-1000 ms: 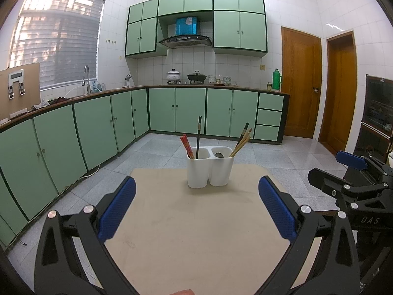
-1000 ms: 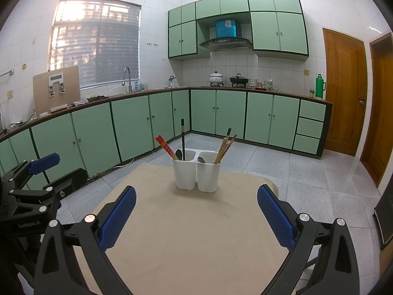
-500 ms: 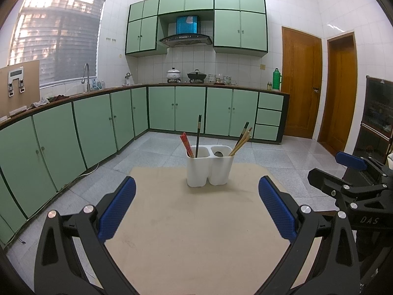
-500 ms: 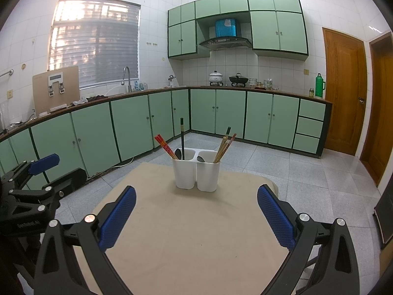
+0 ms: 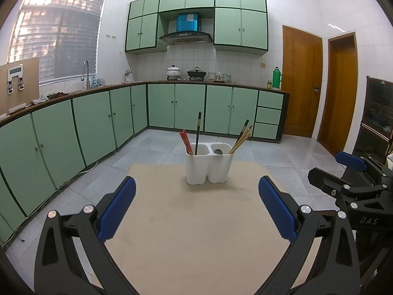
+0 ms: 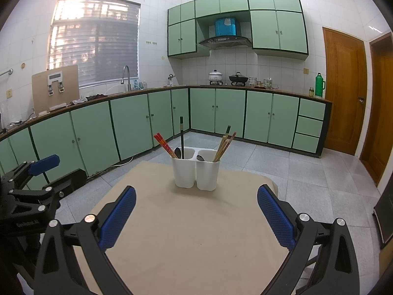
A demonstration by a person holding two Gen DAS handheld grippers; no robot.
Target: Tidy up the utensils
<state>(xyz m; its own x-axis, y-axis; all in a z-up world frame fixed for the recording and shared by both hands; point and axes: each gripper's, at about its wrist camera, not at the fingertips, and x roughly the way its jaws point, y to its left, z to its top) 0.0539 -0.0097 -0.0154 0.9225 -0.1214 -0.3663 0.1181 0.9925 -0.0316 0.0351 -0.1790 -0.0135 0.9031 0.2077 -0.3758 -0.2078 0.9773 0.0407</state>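
Observation:
A white two-compartment utensil holder (image 5: 208, 166) stands at the far side of the beige table (image 5: 196, 233); it also shows in the right wrist view (image 6: 195, 169). Its left compartment holds red chopsticks (image 5: 186, 141), a black chopstick (image 5: 198, 132) and a dark spoon (image 6: 177, 152). Its right compartment holds wooden chopsticks (image 5: 242, 136) and a spoon (image 5: 218, 151). My left gripper (image 5: 196, 209) is open and empty, well short of the holder. My right gripper (image 6: 196, 211) is open and empty too, beside the left one (image 6: 32, 196).
Green kitchen cabinets (image 5: 98, 127) run along the left and back walls. Two wooden doors (image 5: 302, 88) stand at the right. A dark cabinet (image 5: 375, 120) is at the far right. Grey tiled floor (image 5: 152, 147) surrounds the table.
Both views have shifted only slightly. The holder, utensils and open grippers stand as before.

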